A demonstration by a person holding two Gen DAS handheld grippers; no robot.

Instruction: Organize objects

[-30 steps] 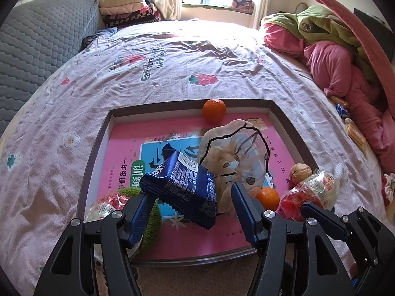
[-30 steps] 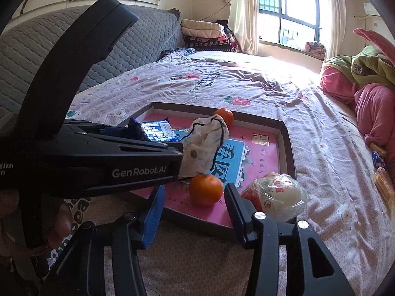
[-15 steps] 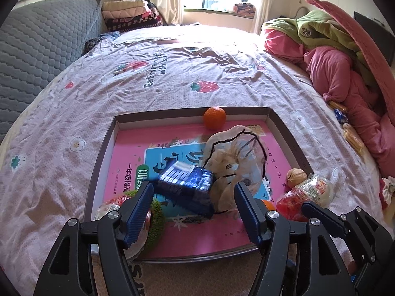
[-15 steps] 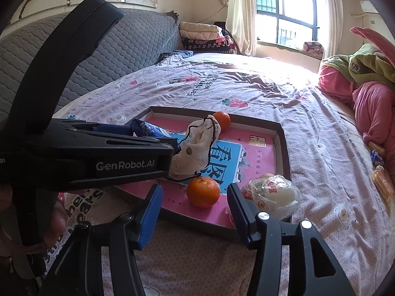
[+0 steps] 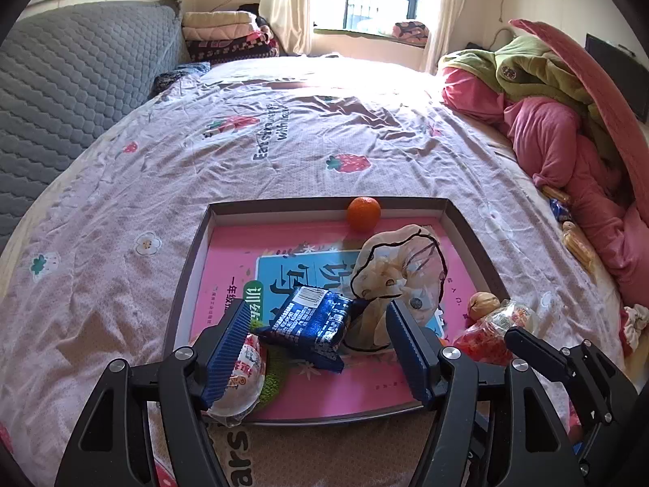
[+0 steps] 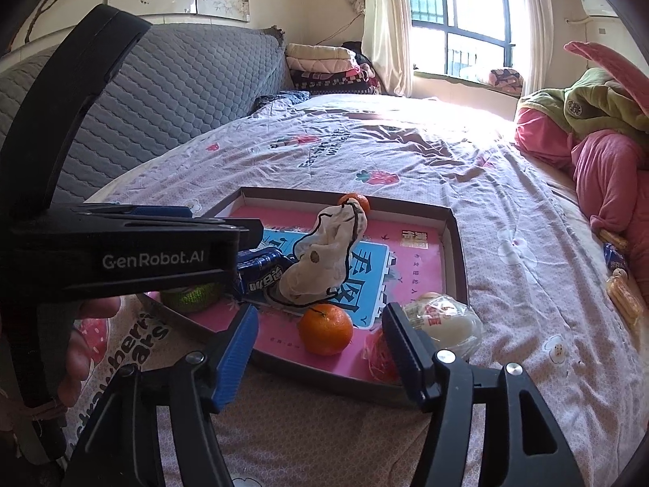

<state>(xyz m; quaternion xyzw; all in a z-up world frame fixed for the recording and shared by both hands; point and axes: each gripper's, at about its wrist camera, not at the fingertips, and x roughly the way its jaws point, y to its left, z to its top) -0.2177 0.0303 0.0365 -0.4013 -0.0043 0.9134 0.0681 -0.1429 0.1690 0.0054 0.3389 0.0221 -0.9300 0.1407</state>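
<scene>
Fingers of left gripper spread, just opened, blue packet lying free in tray | right gripper fingers widening, empty, framing orange | next: lift left clear, lower right squarely over orange before squeezing.

The left gripper stands open above the near part of a shallow tray on the bed, and its jaws have just been opening. The blue snack packet lies between them on the pink book, touching no pad. A crumpled pale cloth lies beside it. One orange sits at the far wall. A small brown thing, maybe a walnut, lies at the right rim.
</scene>
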